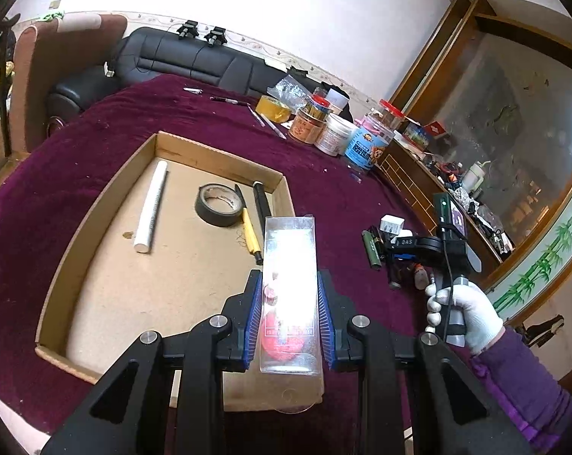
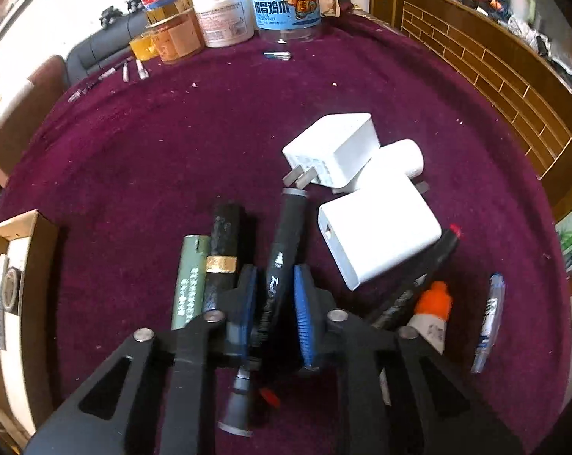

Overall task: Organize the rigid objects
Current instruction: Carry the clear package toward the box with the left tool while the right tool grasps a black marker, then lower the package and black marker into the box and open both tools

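One maroon tablecloth (image 2: 210, 132), cluttered sideboard (image 1: 456, 189) beyond.

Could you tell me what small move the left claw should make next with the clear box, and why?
Probably lower the left claw and set the clear plastic box on the bare floor of the cardboard tray. The box is gripped above the tray's near right part, clear of the tape roll and white tube.
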`<action>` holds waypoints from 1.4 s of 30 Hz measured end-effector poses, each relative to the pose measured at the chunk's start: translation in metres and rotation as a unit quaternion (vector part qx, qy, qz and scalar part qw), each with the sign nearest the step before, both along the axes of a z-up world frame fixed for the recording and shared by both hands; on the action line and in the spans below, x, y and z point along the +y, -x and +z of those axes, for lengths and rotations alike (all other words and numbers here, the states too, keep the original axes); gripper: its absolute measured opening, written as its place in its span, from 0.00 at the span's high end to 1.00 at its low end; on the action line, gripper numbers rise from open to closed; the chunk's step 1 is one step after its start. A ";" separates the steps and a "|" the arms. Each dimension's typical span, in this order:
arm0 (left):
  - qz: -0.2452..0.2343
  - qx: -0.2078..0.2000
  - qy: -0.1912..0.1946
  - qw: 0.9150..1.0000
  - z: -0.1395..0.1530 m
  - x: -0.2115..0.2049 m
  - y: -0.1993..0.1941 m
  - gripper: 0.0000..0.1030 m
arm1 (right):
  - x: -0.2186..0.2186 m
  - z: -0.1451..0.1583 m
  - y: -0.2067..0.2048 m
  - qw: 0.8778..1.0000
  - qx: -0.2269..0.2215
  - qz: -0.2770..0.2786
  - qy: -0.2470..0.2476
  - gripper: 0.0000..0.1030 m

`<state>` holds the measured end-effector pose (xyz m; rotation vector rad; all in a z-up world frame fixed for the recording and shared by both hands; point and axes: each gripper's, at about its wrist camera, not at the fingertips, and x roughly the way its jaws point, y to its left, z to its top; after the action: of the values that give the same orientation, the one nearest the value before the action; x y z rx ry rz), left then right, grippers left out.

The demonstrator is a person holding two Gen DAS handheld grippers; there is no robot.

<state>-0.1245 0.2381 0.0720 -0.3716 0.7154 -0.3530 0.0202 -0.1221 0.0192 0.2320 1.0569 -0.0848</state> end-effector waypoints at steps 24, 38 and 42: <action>0.059 0.093 -0.029 0.993 -0.030 0.058 -0.099 0.77 | 0.171 0.050 0.030 0.951 -0.015 0.222 -0.216 0.88; 0.088 0.125 -0.055 0.987 -0.047 0.083 -0.128 0.77 | 0.281 0.003 -0.022 0.940 0.055 0.263 -0.212 0.87; 0.086 0.137 -0.053 0.985 -0.051 0.083 -0.139 0.77 | 0.289 -0.004 -0.033 0.944 0.063 0.258 -0.197 0.87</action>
<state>0.0145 0.3209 0.0211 -0.3826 0.9606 -0.0992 0.0534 0.1671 0.0148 0.3055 1.2266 0.5988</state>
